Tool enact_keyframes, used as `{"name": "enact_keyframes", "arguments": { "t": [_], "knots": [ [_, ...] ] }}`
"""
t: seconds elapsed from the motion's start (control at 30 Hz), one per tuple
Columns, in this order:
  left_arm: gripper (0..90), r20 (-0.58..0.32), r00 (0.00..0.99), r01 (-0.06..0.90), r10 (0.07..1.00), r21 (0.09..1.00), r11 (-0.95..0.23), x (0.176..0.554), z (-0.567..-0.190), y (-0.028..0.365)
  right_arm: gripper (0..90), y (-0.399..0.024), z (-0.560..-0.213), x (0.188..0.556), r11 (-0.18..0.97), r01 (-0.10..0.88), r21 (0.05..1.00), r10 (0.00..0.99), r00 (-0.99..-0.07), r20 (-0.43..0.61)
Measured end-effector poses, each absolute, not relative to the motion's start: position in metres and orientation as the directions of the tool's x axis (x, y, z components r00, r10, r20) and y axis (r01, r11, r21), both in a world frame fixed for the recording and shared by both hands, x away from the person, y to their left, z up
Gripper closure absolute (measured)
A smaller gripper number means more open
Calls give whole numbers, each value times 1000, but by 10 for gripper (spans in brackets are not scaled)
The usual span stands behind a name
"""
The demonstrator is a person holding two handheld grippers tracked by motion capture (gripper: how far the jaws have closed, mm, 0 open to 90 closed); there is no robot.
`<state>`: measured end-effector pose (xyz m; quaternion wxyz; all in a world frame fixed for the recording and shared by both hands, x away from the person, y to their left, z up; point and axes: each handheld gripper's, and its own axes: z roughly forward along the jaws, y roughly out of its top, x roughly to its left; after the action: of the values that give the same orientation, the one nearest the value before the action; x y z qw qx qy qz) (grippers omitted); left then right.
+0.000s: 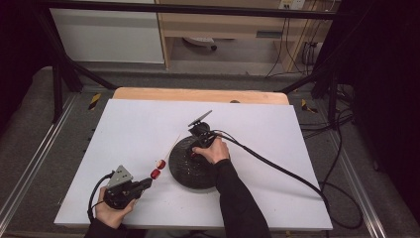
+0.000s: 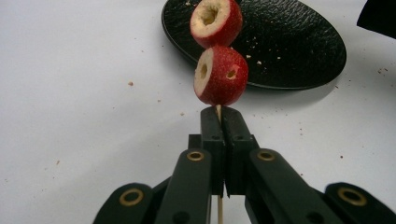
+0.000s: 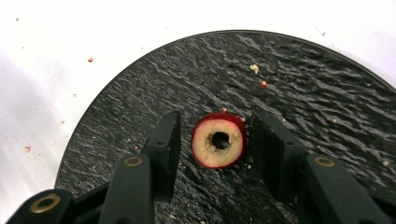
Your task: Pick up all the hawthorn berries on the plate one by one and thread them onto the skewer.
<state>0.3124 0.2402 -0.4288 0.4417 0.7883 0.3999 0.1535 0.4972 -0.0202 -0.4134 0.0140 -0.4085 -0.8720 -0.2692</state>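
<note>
Right now a cored red fruit piece [image 3: 218,141] lies cut face up on the black plate [image 3: 299,74], between the two jaws of the right tongs [image 3: 219,140]. Those jaws stand narrow, one on either side of the piece; the right-hand jaw sits just beside its skin and a sliver of plate shows between the left-hand jaw and the fruit, so the pads are not yet pressing it. From the high view the right tongs [image 1: 194,152] point down onto the plate [image 1: 184,171], with the person's hand wrapped round their body.

Left of the plate, the left tongs [image 2: 219,114] are clamped tight on a thin wooden skewer [image 2: 218,110]. Two more cored red pieces are threaded on it: the nearer piece [image 2: 220,75] just beyond the jaw tips, the farther piece [image 2: 216,21] right behind it and over the plate's rim. In the high view the skewer [image 1: 172,144] slants up and away from the left tongs [image 1: 148,181] across the white bench [image 1: 129,124], its bare tip rising past the plate's edge. Small crumbs dot the bench and plate.
</note>
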Motion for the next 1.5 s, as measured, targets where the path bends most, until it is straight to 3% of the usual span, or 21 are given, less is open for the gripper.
{"name": "enact_keyframes", "arguments": {
  "t": [0.33,1.5],
  "knots": [
    [883,-110,634,495,766,818,-292,312,-429,240,607,-20,-416,499,523,729,441,706,-661,255],
    [884,-106,633,493,767,819,-294,312,-429,239,621,-27,-394,489,503,736,452,704,-653,280]
  ]
}}
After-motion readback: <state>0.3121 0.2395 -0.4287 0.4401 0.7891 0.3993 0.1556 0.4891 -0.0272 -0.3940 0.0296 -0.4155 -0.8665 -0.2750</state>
